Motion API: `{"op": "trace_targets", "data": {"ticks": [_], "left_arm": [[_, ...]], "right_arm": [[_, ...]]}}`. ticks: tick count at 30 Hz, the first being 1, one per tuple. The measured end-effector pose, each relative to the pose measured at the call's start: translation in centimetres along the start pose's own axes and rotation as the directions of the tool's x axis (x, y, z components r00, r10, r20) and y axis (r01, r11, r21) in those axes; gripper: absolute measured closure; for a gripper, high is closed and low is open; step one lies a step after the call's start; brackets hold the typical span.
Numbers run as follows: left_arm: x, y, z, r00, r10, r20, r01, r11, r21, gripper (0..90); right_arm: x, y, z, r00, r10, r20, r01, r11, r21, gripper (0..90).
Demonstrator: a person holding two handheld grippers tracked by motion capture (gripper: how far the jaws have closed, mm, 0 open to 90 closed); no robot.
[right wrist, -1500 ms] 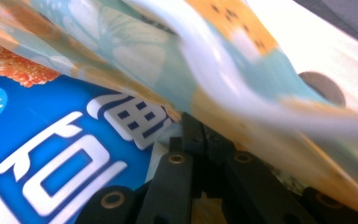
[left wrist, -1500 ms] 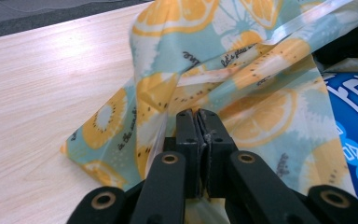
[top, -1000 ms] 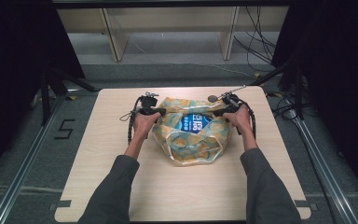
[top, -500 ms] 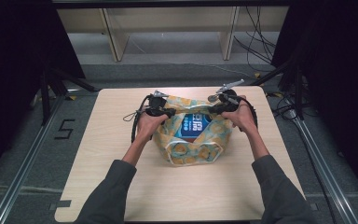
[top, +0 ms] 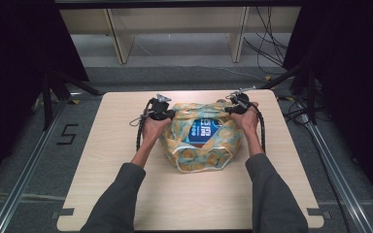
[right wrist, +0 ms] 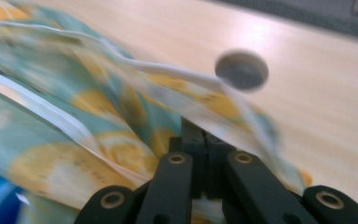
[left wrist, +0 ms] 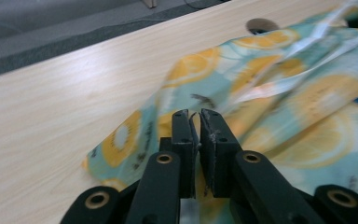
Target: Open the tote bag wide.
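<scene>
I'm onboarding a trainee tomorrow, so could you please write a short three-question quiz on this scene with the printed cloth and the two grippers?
1. True or false: the left gripper has its fingers shut on the fruit-print cloth.
2. Multiple choice: what shows at the open top of the cloth? A) a red apple B) a blue package C) a glass jar
3. Fill in: in the right gripper view, the round hole lies in the ____ beyond the cloth's white edge.

Key: 1 true; 2 B; 3 table. The right gripper is likewise shut on the cloth.
</scene>
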State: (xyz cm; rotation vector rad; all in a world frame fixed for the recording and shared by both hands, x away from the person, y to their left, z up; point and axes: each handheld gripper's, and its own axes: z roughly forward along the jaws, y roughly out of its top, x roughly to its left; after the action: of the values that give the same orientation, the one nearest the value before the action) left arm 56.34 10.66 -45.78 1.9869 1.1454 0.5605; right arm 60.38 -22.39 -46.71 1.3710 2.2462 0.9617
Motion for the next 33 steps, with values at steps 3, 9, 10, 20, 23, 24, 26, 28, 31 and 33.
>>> {"op": "trace_targets", "data": {"ticks": [3,9,10,20,23,24,26,28,31,33], "left_arm": [[1.2,-1.1,0.3,0.9993,-0.027,-0.027,0.028,0.9992,0.028,83.7],[1.7,-1.6,-0.9,0.9967,-0.081,-0.005,0.081,0.9965,-0.024,83.0],[1.7,-1.3,-1.3,0.9958,-0.091,0.002,0.091,0.9950,-0.042,83.0],[-0.6,1.0,-5.4,0.9945,-0.026,0.102,0.039,0.9908,-0.129,82.6],[-2.0,1.2,-6.4,0.9895,0.022,0.143,-0.004,0.9918,-0.127,81.8],[-2.4,1.1,-6.6,0.9864,0.032,0.161,-0.010,0.9910,-0.133,81.6],[-3.1,1.0,-6.9,0.9802,0.022,0.197,0.004,0.9912,-0.132,81.2],[-3.6,0.6,-7.2,0.9785,0.039,0.202,-0.012,0.9908,-0.135,80.7],[-3.9,-0.4,-7.6,0.9706,0.031,0.239,0.001,0.9911,-0.133,80.2],[-3.9,-1.0,-7.9,0.9688,0.038,0.245,-0.007,0.9916,-0.129,80.1]], "right_arm": [[-0.6,-1.0,0.1,0.9974,0.068,-0.022,-0.068,0.997,0.028,90.0],[-0.2,0.3,-2.9,0.9904,0.077,-0.115,-0.067,0.994,0.089,89.1],[-0.4,0.6,-3.4,0.9907,0.025,-0.134,-0.018,0.998,0.055,89.5],[2.9,2.0,-7.5,0.9344,-0.078,-0.348,0.081,0.997,-0.004,90.0],[4.4,1.9,-8.1,0.9243,-0.152,-0.350,0.165,0.986,0.007,90.0],[4.9,1.7,-8.2,0.9197,-0.177,-0.351,0.191,0.982,0.005,90.0],[6.0,1.2,-8.5,0.9196,-0.209,-0.333,0.229,0.973,0.023,90.0],[6.9,0.6,-8.4,0.9175,-0.235,-0.321,0.256,0.966,0.024,90.0],[7.6,-0.4,-8.4,0.9278,-0.253,-0.274,0.278,0.959,0.056,90.0],[7.6,-0.9,-8.5,0.9214,-0.277,-0.273,0.308,0.948,0.077,90.0]]}}
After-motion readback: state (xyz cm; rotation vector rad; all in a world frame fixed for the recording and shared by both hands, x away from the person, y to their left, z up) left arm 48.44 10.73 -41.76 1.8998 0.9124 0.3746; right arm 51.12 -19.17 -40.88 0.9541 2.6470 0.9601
